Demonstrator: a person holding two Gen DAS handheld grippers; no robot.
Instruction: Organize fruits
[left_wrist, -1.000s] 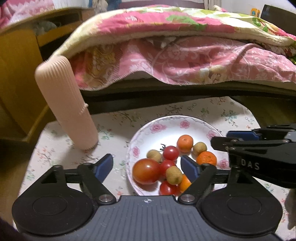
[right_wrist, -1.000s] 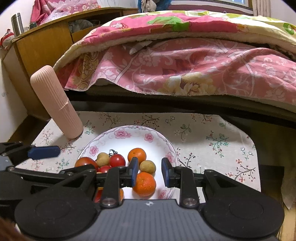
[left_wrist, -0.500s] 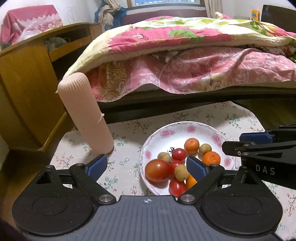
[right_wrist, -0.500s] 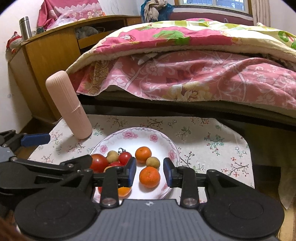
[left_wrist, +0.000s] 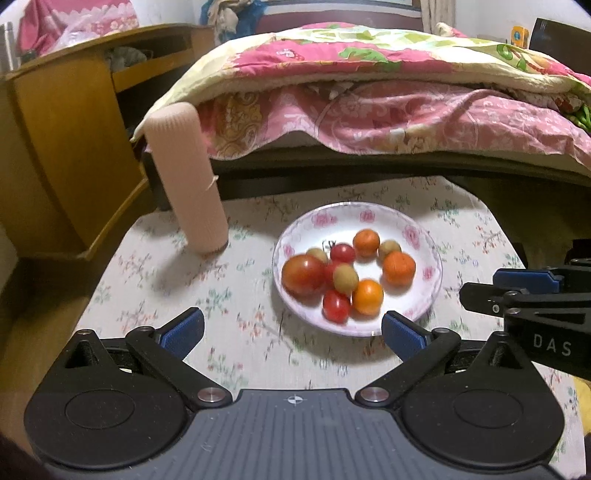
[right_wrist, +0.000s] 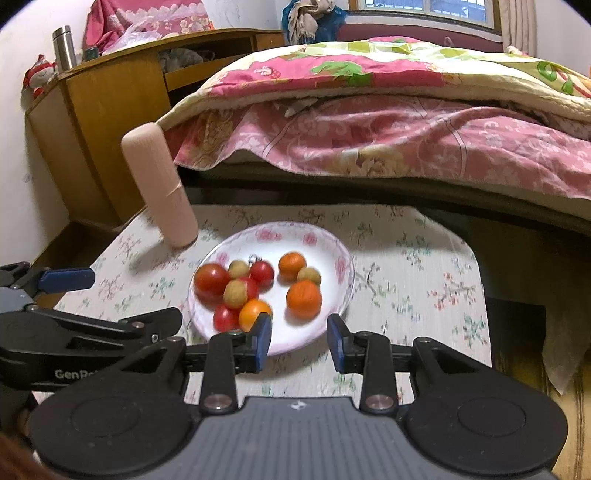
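Left tool wide apart, just been opening, nothing between; right tool narrowly apart, empty; fruit plate mid-frame on tabletop.

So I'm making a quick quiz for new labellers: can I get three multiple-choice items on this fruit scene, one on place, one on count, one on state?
1. Where does the pink ribbed cylinder stand?
A. On the plate
B. On the tablecloth, left of the plate
C. On the bed

2. How many orange citrus fruits lie on the plate?
A. One
B. Three
C. Six

3. What does the left hand-held gripper hold?
A. Nothing
B. A tomato
C. The plate

Answers: B, the pink ribbed cylinder stands upright on the tablecloth, apart from the plate; B, three orange citrus fruits lie among the tomatoes and small brownish fruits; A, the left hand-held gripper has just been opening and is empty.
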